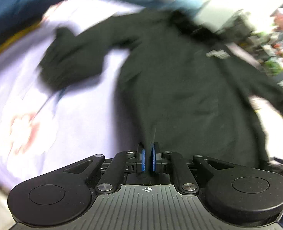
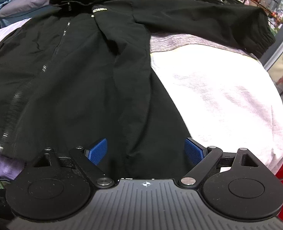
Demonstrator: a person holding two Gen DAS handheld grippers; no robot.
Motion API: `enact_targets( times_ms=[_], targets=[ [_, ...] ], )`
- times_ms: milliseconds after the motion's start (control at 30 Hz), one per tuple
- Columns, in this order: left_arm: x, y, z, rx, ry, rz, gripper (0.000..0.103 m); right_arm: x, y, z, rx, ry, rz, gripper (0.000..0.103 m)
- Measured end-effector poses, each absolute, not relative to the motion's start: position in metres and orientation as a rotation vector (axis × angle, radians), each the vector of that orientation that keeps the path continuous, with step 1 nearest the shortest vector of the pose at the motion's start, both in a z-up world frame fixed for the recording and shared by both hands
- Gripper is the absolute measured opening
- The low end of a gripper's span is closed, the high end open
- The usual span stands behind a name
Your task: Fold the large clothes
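Pinching the black jacket (image 1: 179,88), left tongs (image 1: 148,160); right tongs (image 2: 145,151) spread above it.

Matt black cloth on pale woven bedding, between matt plastic tools with ribbed blue pads.

The black zip-up hooded jacket (image 2: 87,72) is smooth, matt woven cloth with a faint sheen, a toothed zip down its front and a ribbed, gathered cuff at upper right. The pale lilac-and-white bed cover (image 2: 218,99) beneath looks soft, matt and coarsely woven. The right gripper (image 2: 145,151) is speckled matt black plastic with bright metal pivot pins, a grooved grey top and finely ribbed blue rubbery pads (image 2: 97,149); the left gripper (image 1: 148,159) looks alike.
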State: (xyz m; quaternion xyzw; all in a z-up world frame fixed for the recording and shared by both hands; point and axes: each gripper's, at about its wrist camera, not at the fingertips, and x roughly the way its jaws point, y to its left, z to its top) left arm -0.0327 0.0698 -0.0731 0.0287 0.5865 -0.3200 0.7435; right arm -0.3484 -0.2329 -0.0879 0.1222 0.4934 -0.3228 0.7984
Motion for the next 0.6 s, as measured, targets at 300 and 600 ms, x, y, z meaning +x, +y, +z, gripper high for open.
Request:
enact_targets(
  times_ms=[300,600],
  targets=[
    [-0.046,0.101,-0.118,-0.054,1.345,-0.515,0.086,-0.331,-0.217,-0.104,0.095,1.143,-0.646,0.085],
    [-0.053,0.043,-0.122,0.051,1.312,-0.618,0.103,-0.327,-0.23,-0.119,0.077,1.206,-0.658,0.061]
  ],
)
